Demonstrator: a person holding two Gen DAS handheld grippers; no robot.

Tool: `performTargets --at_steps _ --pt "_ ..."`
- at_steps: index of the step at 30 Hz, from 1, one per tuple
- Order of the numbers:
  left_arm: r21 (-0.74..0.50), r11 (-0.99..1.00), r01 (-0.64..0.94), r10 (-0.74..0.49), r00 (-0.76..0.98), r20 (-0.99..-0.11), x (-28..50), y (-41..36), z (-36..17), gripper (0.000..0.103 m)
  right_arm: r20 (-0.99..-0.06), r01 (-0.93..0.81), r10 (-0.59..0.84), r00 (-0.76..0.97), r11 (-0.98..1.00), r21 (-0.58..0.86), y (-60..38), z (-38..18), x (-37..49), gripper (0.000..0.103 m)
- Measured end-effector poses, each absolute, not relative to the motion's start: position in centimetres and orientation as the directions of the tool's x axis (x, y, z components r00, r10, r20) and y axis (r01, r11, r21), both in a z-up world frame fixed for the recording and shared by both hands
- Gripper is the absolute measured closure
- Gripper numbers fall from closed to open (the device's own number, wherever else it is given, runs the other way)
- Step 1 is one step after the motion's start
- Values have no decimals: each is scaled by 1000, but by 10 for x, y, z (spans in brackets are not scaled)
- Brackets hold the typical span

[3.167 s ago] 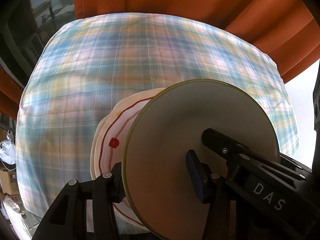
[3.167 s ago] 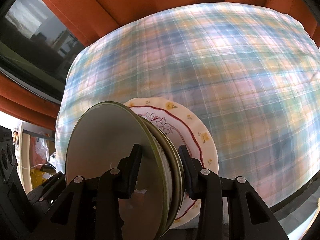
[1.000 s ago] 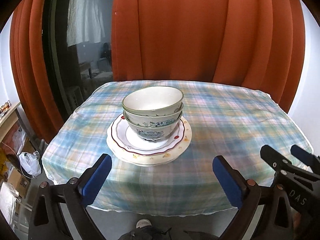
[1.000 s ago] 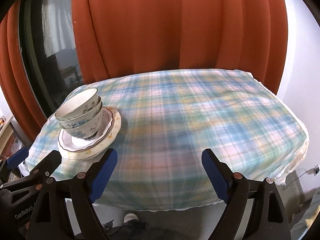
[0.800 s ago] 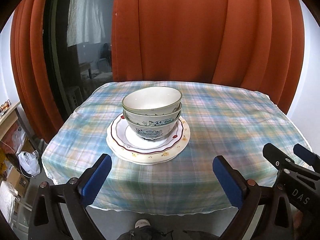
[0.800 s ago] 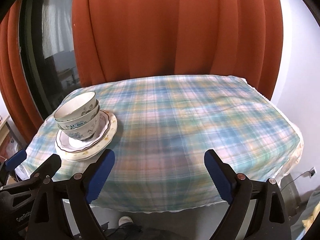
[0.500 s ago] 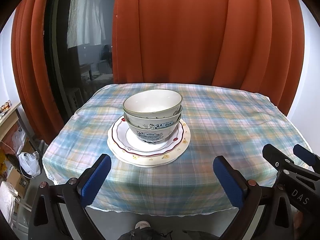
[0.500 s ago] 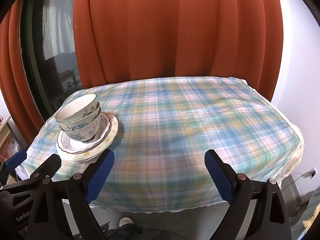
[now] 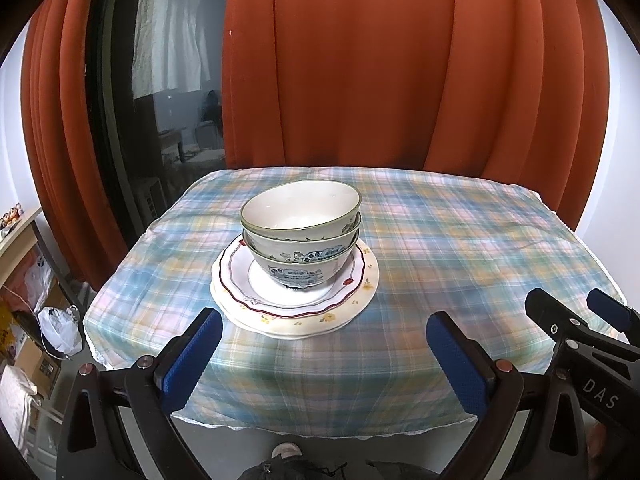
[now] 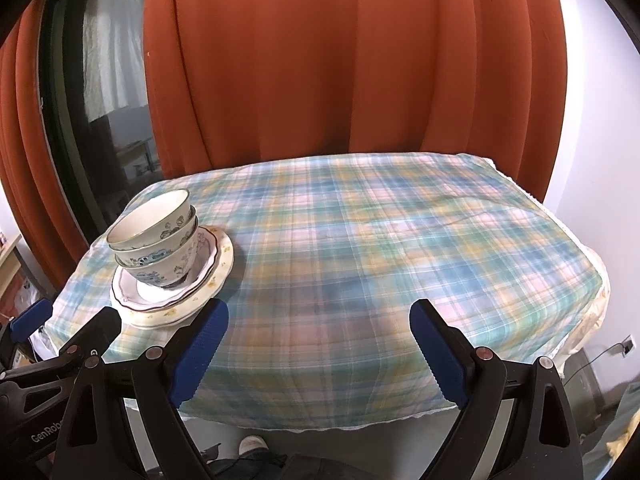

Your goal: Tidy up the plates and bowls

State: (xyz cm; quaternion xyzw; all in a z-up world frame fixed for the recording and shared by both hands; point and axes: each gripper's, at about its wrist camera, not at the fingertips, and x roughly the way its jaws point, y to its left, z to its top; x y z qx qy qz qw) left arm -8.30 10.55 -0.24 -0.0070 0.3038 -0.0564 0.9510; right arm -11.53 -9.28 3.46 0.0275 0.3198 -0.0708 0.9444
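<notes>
Sitting toward the left side of the checked desk (image 10: 400, 240), nested bowls (image 9: 300, 236) top stacked plates (image 9: 294, 300); glazed ceramic looks heavy, stiff, slippery and breakable, so I'd pinch a rim, lifting one piece at a time. Left claw (image 9: 320, 350) and right claw (image 10: 318, 340) hang back from the desk edge, both spread wide and empty.

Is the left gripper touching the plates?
Apart. The left wrist view shows the open left gripper short of the plates, with tablecloth between.
</notes>
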Motion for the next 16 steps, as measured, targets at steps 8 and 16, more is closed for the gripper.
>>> performTargets --at_steps 8,16 --pt "-42 993 108 -112 807 -580 -81 103 -3 0 -611 156 -119 783 988 8 -95 33 -115 9" --pt "-42 993 115 -118 809 -575 -82 101 -3 0 -610 157 -120 784 988 8 -96 33 -115 9"
